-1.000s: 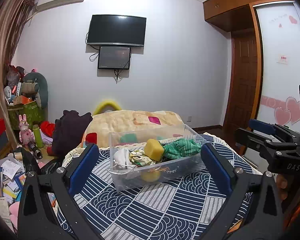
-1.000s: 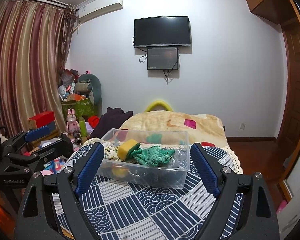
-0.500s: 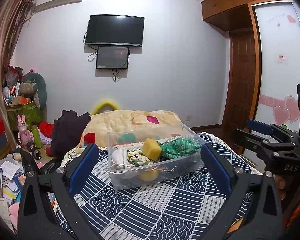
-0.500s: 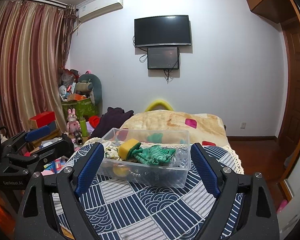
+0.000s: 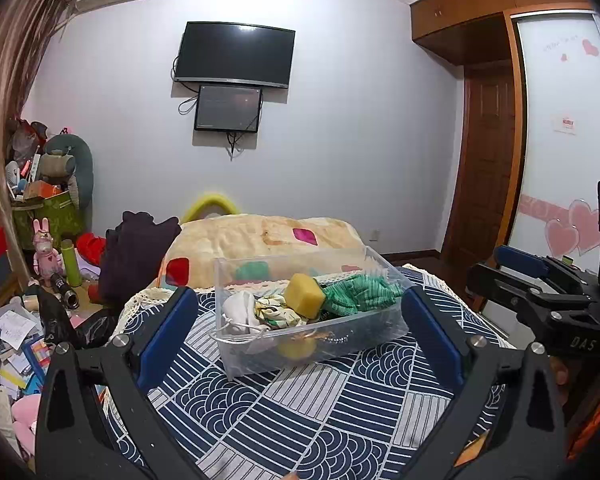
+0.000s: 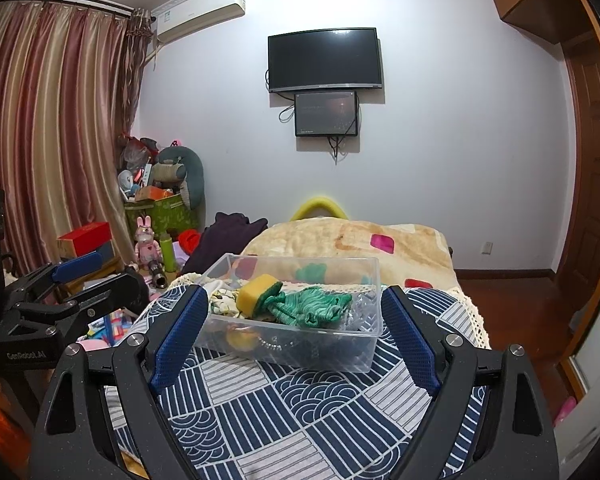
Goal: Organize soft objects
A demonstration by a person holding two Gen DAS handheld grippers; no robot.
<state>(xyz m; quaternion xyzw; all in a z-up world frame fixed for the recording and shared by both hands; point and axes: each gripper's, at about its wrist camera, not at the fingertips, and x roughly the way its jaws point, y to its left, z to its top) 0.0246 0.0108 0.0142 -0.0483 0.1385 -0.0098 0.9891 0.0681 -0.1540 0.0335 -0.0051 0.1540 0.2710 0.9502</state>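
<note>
One clear plastic bin [image 5: 308, 344] holding one yellow sponge [image 5: 304, 295] and one green knitted cloth [image 5: 358, 294] is lying crosswise; both hand-held grippers, left hand-held gripper [image 5: 300, 322] and right hand-held gripper [image 6: 296, 320], are gaping wide, empty.

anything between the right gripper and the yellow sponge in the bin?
Nothing visible. The right gripper is open, facing the clear bin; the yellow sponge lies exposed on top. Only the bin's near wall stands between, so come in over the rim.

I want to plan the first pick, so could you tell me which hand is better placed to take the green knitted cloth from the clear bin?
Probably right: the green knitted cloth sits centred between the open right tongs; for the left tongs it lies off toward the bin's right end.
</note>
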